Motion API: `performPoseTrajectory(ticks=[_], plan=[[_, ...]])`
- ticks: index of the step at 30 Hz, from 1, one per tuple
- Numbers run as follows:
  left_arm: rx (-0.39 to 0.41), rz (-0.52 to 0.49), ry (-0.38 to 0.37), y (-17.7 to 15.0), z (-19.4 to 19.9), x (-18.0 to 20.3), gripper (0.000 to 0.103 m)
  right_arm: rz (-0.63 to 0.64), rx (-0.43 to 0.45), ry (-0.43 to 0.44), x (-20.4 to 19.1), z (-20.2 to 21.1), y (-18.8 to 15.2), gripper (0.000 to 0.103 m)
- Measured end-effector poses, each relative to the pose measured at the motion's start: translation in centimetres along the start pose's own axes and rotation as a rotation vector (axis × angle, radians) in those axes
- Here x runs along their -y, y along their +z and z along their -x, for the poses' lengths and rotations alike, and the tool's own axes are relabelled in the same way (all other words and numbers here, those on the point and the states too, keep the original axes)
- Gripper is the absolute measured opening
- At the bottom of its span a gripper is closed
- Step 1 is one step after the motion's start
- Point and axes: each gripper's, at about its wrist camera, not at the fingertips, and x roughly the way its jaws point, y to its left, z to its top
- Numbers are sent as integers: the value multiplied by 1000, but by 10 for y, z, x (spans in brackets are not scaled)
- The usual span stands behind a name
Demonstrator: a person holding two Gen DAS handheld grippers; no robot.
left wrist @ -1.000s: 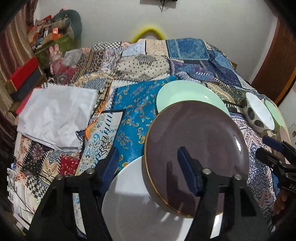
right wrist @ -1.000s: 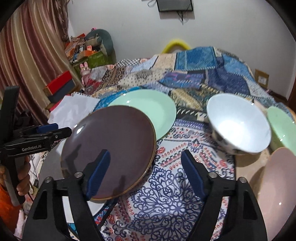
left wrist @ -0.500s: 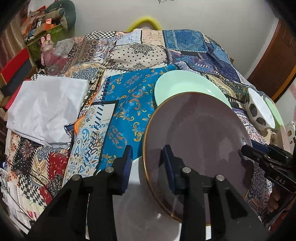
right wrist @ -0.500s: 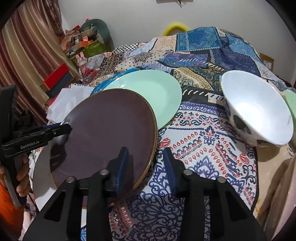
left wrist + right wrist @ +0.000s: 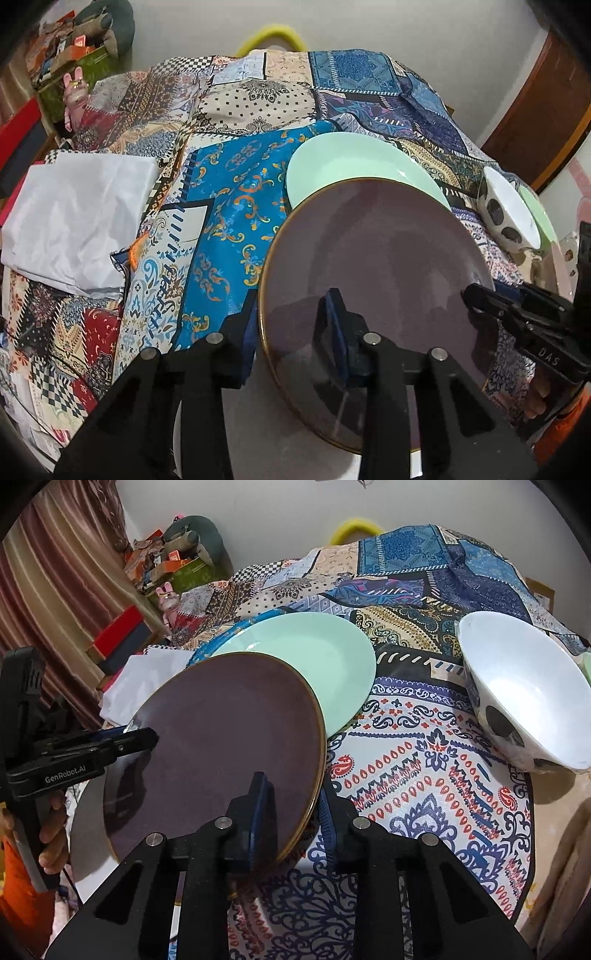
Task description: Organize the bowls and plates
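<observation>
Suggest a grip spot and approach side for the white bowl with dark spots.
Take the white bowl by its rim, one finger inside and one on the outer wall. It sits tilted on the cloth with its open mouth turned toward the right gripper, so the near rim is exposed; coming in from that side looks easiest. Both the right gripper and the left gripper are shut on the brown plate, so free one first.

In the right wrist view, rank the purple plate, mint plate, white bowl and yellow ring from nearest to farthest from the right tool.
1. Purple plate, clamped in the right tool.
2. Mint plate, behind it.
3. White bowl, far right.
4. Yellow ring, by the wall.
</observation>
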Motion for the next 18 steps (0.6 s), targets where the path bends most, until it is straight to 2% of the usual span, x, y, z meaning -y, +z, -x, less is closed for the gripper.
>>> performPoseTrajectory(ticks=[9,18], plan=[[8,5,-10,-4,4,5,34,-13,-1,0,1,4,-3,24],[-23,-1,-25,-12,-1,17,34,-12,31,-14,7,18,-5,24]])
